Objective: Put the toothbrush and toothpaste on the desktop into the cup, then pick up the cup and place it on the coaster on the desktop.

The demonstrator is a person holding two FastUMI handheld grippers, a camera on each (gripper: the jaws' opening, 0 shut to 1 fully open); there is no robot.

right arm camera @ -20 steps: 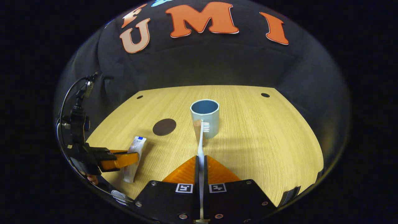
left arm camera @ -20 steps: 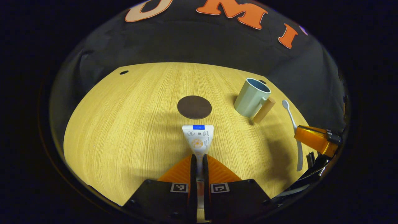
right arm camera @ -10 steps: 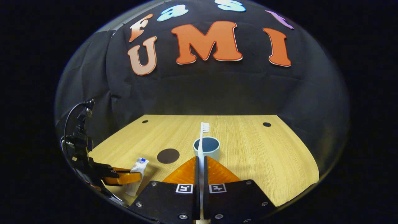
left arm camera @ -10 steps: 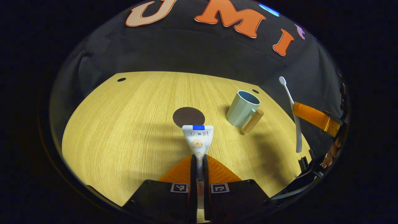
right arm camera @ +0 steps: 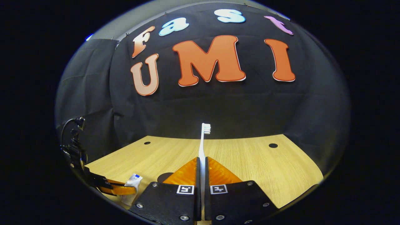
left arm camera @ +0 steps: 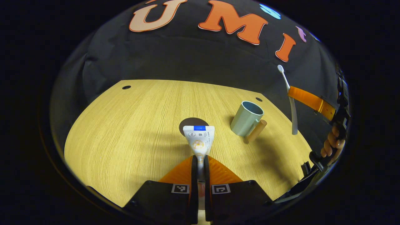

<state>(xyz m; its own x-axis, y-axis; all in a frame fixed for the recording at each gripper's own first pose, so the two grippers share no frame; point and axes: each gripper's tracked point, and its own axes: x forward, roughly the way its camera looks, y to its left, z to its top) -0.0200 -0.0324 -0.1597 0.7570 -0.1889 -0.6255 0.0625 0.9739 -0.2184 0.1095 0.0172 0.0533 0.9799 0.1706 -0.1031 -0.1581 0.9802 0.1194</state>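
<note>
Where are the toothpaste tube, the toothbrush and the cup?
toothpaste tube (left arm camera: 199, 140): left gripper view, on the printed flat end ahead of the fingers.
toothbrush (right arm camera: 202, 147): right gripper view, on the handle above the fingers.
cup (left arm camera: 245, 120): left gripper view, on the outer wall.

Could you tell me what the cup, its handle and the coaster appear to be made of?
The cup looks like matte plastic or glazed ceramic: smooth, uniform pale green, soft sheen. Its handle seems to be light wood, tan and unglossed. The coaster is flat, dark brown and dull, perhaps leather or cork; I cannot tell which.
</note>
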